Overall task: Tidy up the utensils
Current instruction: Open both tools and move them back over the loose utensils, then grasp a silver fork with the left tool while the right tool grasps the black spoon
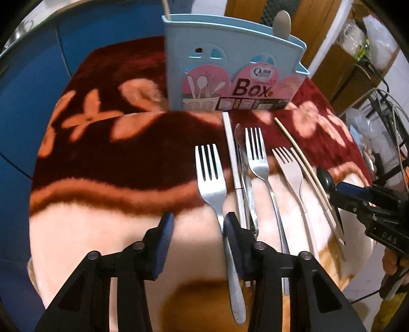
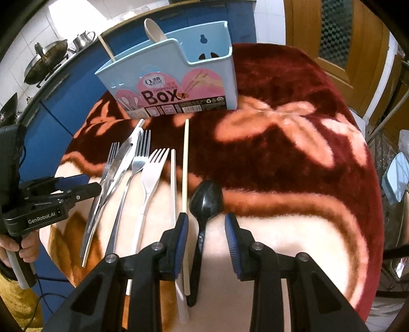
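Note:
A light blue utensil box (image 1: 230,66) stands at the far side of the table; it holds a beige spoon (image 1: 282,23) and a chopstick. It also shows in the right wrist view (image 2: 176,74). In front lie steel forks, a knife, a white fork and chopsticks in a row. My left gripper (image 1: 199,224) is open, its jaws straddling the handle of the leftmost steel fork (image 1: 212,178). My right gripper (image 2: 206,224) is open around the handle of a black spoon (image 2: 205,198), with a wooden chopstick (image 2: 185,184) just left of it.
A red and pink floral cloth (image 2: 294,153) covers the table. Blue cabinets (image 1: 30,84) stand to the left, with pots (image 2: 46,61) on the counter. A wooden door (image 2: 332,33) is at the back right. A wire rack (image 1: 383,122) stands off the table's right edge.

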Available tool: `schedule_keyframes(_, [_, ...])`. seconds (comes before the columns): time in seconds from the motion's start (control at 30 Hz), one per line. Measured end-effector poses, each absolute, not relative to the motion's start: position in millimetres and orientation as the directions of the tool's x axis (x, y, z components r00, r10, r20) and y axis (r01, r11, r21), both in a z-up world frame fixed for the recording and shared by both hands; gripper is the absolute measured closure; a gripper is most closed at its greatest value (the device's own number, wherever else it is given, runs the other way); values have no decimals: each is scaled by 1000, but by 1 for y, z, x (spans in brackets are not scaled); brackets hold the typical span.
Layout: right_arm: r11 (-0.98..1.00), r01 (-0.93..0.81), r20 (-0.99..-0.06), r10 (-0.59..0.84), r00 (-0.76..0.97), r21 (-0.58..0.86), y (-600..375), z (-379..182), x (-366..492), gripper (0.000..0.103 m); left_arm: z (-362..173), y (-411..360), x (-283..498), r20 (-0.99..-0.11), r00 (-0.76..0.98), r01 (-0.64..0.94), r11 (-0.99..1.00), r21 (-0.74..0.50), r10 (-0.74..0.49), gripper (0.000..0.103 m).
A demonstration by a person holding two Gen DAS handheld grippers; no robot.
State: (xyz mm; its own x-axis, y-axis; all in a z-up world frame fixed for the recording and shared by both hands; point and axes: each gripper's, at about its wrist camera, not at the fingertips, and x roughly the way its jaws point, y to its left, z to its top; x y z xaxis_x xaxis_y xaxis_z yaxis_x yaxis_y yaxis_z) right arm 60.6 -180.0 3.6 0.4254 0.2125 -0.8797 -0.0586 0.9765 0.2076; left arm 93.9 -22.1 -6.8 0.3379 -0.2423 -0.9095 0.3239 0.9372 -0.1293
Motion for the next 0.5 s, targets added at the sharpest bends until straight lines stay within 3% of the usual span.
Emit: schedule_keyframes(0.5, [968,-68,-907,249,339,240,-179,-3,83,76,-8,-49,114,-959,235,375,925,-59,-157,79])
